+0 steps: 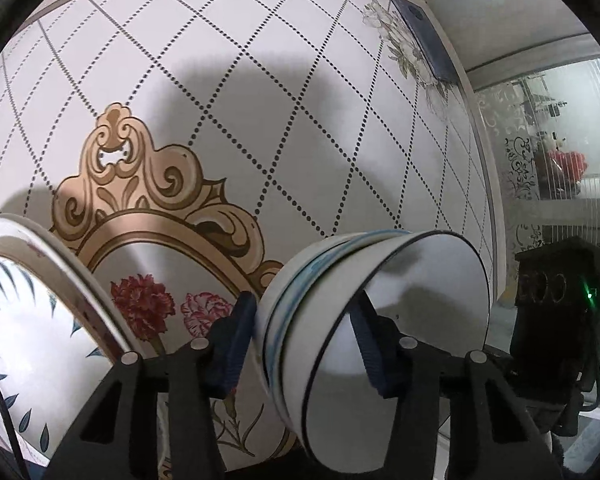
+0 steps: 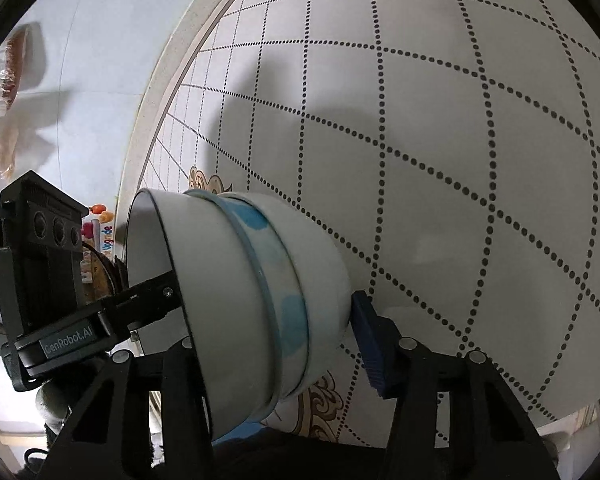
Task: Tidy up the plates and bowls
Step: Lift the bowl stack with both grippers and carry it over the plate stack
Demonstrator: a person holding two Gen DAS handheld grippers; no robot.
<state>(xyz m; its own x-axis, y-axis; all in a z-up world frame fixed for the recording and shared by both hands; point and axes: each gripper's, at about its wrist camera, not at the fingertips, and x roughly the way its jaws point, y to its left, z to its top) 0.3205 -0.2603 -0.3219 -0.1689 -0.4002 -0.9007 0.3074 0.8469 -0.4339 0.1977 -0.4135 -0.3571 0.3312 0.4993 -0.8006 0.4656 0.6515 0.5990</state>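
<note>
I've got both grippers, left (image 1: pixel 304 340) and right (image 2: pixel 267 332), fingers clamped on the nested bowl stack (image 1: pixel 340 320); next I must lift evenly, keeping it clear of the leaf-print plate (image 1: pixel 27 320).

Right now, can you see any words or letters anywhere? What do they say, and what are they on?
"CenRobot.AI": on a pale label on the left gripper, seen from the right wrist camera.
Coloured letters on a strip past the table edge: too small and blurred to read.
No other text shows.
</note>
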